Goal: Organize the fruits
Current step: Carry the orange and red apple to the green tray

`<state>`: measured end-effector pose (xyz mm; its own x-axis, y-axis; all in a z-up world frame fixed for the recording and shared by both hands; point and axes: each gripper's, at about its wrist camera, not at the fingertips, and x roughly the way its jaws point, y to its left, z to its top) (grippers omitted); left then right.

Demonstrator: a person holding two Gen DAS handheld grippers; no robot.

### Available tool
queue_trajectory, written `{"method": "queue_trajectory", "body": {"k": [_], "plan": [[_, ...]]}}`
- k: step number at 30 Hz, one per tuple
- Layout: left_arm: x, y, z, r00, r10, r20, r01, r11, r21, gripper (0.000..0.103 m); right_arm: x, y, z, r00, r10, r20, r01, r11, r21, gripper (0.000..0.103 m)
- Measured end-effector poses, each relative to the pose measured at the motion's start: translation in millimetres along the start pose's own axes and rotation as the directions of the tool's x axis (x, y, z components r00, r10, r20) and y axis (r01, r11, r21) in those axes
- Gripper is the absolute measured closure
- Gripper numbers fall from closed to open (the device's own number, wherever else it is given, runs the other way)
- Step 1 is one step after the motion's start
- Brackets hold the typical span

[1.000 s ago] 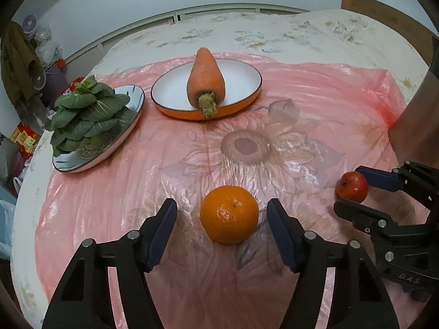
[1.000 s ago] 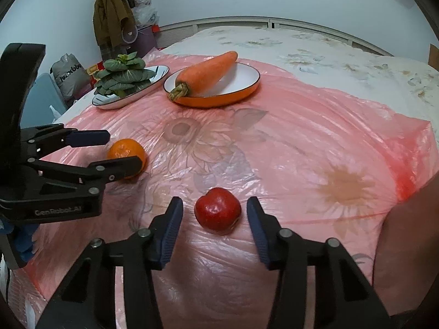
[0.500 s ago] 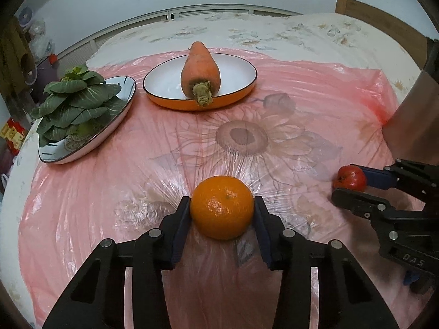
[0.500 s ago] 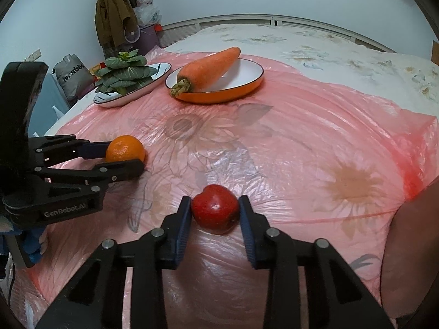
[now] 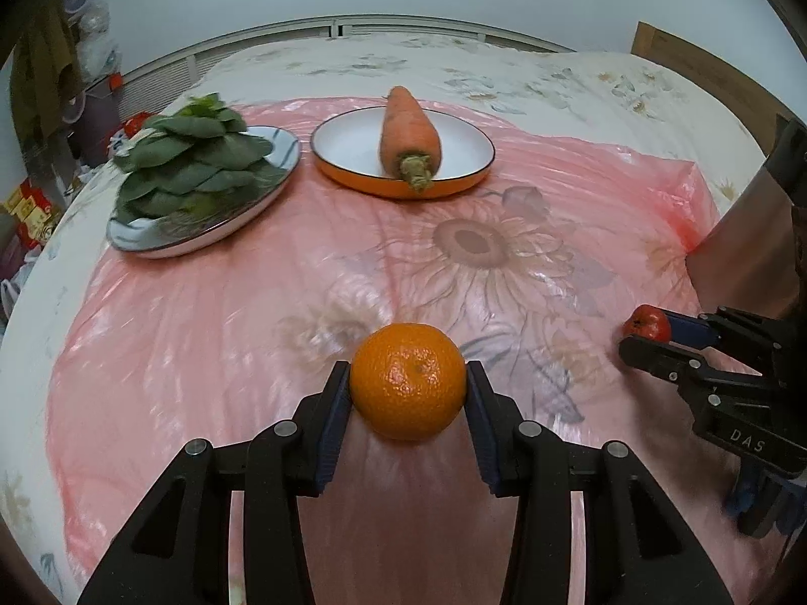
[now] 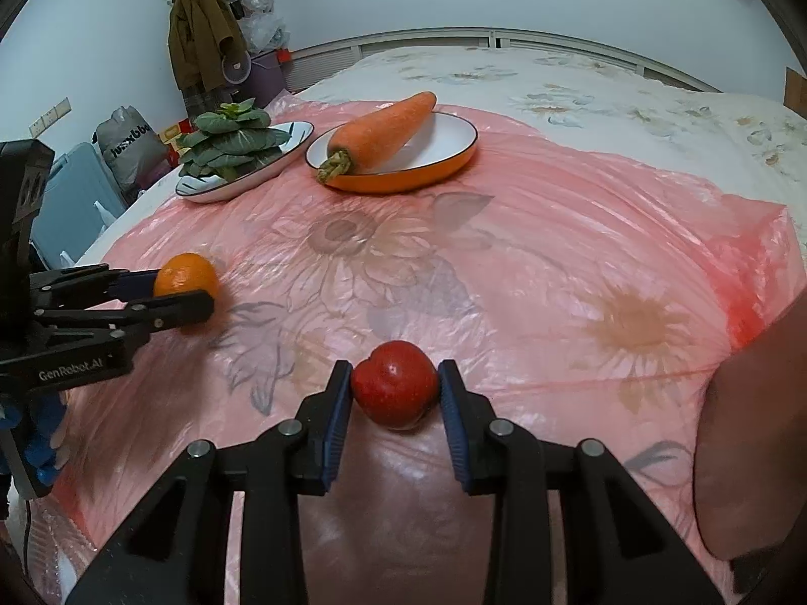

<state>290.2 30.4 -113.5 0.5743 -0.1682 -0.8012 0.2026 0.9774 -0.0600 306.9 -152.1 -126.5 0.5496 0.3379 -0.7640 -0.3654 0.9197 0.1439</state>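
My left gripper (image 5: 407, 393) is shut on an orange (image 5: 407, 380) and holds it just above the pink plastic sheet (image 5: 252, 302). My right gripper (image 6: 394, 388) is shut on a red apple (image 6: 394, 384), also lifted slightly. In the left wrist view the right gripper (image 5: 650, 335) with the apple (image 5: 645, 321) shows at the right. In the right wrist view the left gripper (image 6: 191, 287) with the orange (image 6: 185, 276) shows at the left.
An orange-rimmed white plate (image 5: 454, 151) with a carrot (image 5: 409, 133) stands at the back. A grey plate (image 5: 272, 171) of leafy greens (image 5: 191, 161) stands to its left. The sheet lies on a floral bedspread (image 5: 555, 80). Bags and a coat (image 6: 196, 30) stand beyond.
Both grippers closed from open onto their fruits, the left on the orange and the right on the apple, and both fruits have risen a little off the sheet.
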Motion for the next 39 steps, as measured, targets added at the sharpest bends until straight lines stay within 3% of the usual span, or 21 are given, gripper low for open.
{"method": "queue_trajectory", "body": {"k": [26, 39], "plan": [[-146, 3, -65, 0.997, 0.029, 0.071, -0.027, 0.999, -0.018, 0.064, -127, 57, -70, 1.0, -0.021, 0.01, 0.021, 0.999, 0.025, 0.072], [-198, -42, -104, 0.996, -0.016, 0.088, 0.016, 1.0, 0.011, 0.064, -192, 55, -135, 0.999, -0.046, 0.015, 0.045, 0.995, 0.094, 0.072]]}}
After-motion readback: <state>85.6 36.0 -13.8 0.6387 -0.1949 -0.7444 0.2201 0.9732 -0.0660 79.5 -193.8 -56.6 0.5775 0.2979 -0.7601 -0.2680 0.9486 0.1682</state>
